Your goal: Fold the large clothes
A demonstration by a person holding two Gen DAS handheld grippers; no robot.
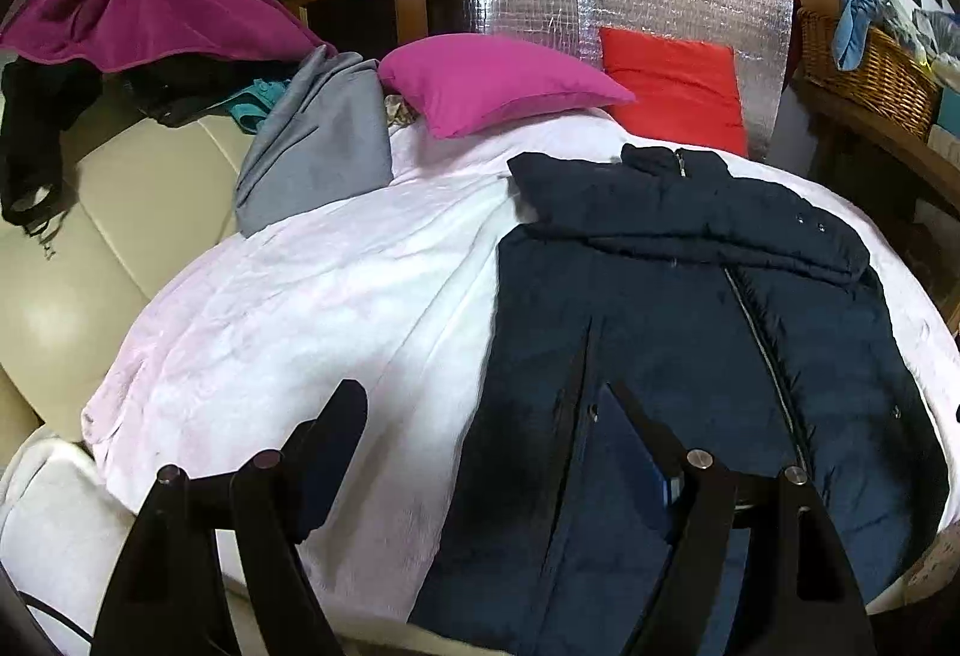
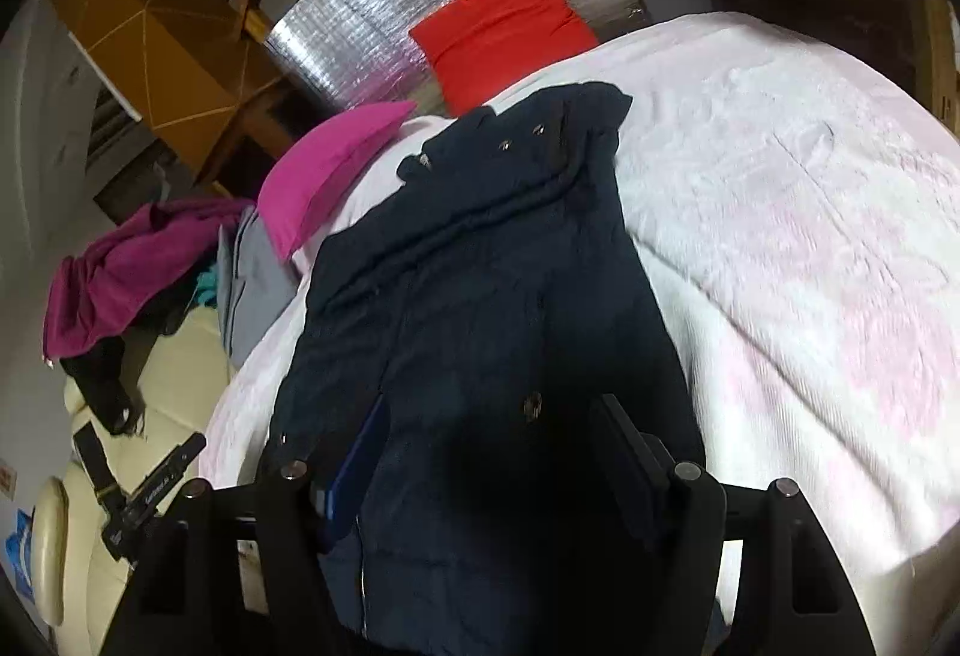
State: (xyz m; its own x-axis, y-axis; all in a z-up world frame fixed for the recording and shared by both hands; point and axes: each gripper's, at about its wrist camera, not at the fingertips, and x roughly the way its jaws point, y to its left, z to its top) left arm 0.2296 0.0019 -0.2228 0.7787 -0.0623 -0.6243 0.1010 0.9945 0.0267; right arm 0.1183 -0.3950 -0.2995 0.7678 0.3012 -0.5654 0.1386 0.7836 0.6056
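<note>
Navy jacket (image 1: pixel 690 308): padded, zip front, snap studs, collar toward red cushion (image 1: pixel 675 86); lies flat on pale pink textured bedspread (image 1: pixel 300 308). Hem cut off by frame bottom in both views. Left tool (image 1: pixel 486 416): fingers spread wide, above jacket's hem. Right tool (image 2: pixel 480 434): fingers spread wide over jacket; contact unclear. Magenta cushion (image 1: pixel 498 80) beyond collar.
</note>
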